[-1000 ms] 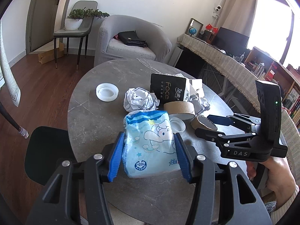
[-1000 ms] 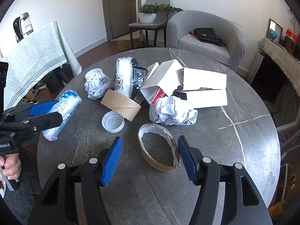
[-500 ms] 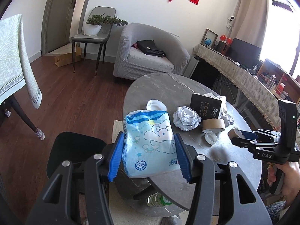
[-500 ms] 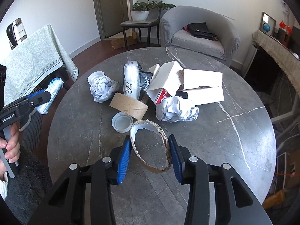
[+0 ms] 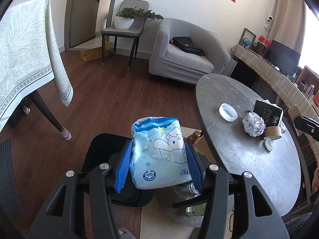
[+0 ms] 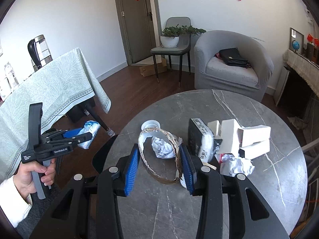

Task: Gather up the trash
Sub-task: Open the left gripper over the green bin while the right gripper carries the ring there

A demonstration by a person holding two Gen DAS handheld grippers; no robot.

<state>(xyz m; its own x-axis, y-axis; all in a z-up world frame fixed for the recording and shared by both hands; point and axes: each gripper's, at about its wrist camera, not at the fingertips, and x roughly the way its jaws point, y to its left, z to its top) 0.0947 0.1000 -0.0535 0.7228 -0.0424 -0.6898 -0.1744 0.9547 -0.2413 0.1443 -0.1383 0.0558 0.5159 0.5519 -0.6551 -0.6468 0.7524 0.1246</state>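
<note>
My left gripper (image 5: 158, 159) is shut on a blue and white tissue pack (image 5: 159, 153) and holds it off the table's left edge, above a black bin (image 5: 103, 159) on the floor. The pack also shows in the right wrist view (image 6: 88, 132). My right gripper (image 6: 160, 161) is shut on a torn cardboard tape ring (image 6: 159, 155), lifted above the round grey table (image 6: 239, 209). On the table lie crumpled paper balls (image 6: 162, 147) (image 6: 237, 164), a white lid (image 5: 227, 112), a black pack (image 6: 200, 139), white boxes (image 6: 251, 139) and a brown tape roll (image 5: 274, 132).
A table with a green cloth (image 5: 26, 59) stands at the left. A grey armchair (image 5: 187, 53) and a chair with a plant (image 5: 127, 23) stand behind. Bottles and a paper bag (image 5: 201, 145) sit under the round table.
My left gripper has carried the tissue pack off the table to the left, over the black bin. My right gripper has shut on the tape ring and lifted it.
</note>
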